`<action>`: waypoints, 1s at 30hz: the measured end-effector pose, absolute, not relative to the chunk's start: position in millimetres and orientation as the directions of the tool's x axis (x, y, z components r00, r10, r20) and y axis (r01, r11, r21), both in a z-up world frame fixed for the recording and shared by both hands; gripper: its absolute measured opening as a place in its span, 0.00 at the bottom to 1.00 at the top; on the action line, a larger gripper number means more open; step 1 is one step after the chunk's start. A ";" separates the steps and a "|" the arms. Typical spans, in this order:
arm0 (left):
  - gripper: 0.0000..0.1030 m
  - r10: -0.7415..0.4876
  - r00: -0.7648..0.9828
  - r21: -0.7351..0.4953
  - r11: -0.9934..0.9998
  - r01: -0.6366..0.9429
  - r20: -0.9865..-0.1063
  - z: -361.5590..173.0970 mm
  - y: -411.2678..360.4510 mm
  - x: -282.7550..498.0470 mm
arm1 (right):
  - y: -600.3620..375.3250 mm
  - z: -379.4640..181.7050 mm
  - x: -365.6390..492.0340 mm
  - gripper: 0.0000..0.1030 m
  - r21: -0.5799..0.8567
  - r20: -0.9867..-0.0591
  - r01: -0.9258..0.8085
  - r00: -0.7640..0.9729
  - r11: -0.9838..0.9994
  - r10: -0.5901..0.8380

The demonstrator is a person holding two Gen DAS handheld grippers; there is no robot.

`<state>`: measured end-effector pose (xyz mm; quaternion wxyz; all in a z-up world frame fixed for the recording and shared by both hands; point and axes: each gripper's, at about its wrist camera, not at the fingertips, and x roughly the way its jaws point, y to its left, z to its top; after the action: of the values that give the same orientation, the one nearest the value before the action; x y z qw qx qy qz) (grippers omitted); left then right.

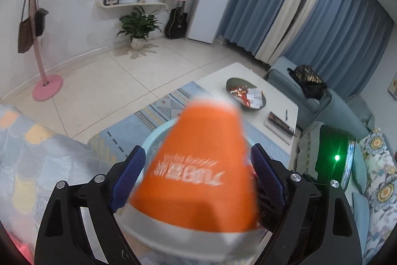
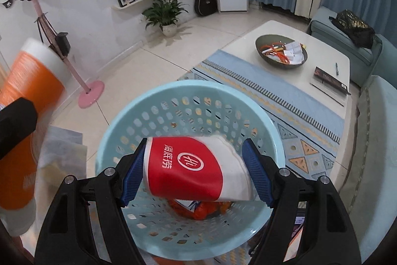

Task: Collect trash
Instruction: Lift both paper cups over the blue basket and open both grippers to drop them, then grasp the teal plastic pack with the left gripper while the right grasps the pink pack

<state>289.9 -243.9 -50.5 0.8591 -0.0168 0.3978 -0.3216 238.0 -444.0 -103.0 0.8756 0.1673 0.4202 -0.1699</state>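
Two cups held over the basket

An orange cup (image 1: 196, 165) sits between the released left jaws; a red cup (image 2: 191, 168) is grasped by the right jaws above the blue basket (image 2: 129, 106), beside the tabletop (image 2: 322, 56).

An orange paper cup (image 1: 196, 173) with a white rim, its printed lettering upside down and blurred, sits above the pale blue perforated basket (image 2: 158, 116). A crushed red-and-white paper cup (image 2: 196, 168) lies sideways over the basket's mouth. Orange wrappers (image 2: 206, 211) rest at the basket's bottom.
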 end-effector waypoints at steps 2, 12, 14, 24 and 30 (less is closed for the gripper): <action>0.86 -0.563 0.476 -0.283 0.795 0.537 -0.676 -52.1 -242.7 290.3 | -446.8 -106.6 240.5 0.71 0.143 -0.804 0.439 0.574 0.887 -0.154; 0.86 -0.561 0.520 -0.328 0.817 0.475 -0.644 -42.6 -200.4 271.7 | -453.1 -98.5 230.3 0.72 0.137 -0.804 0.426 0.575 0.894 -0.151; 0.86 -0.562 0.535 -0.344 0.821 0.456 -0.631 -38.1 -186.9 266.4 | -449.7 -89.9 225.4 0.72 0.148 -0.795 0.416 0.590 0.897 -0.143; 0.86 -0.507 0.677 -0.368 0.860 0.354 -0.534 1.5 -99.1 236.0 | -374.8 -8.0 203.9 0.72 0.158 -0.657 0.216 0.751 0.963 -0.061; 0.86 -0.416 0.767 -0.344 0.899 0.269 -0.488 27.3 -28.2 228.8 | -309.0 25.5 199.9 0.72 0.160 -0.602 0.042 0.796 0.986 0.063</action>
<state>228.8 -28.2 27.3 0.9312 -0.1279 0.2875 -0.1841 199.9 -309.0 25.5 0.9440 0.0829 0.3193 0.0056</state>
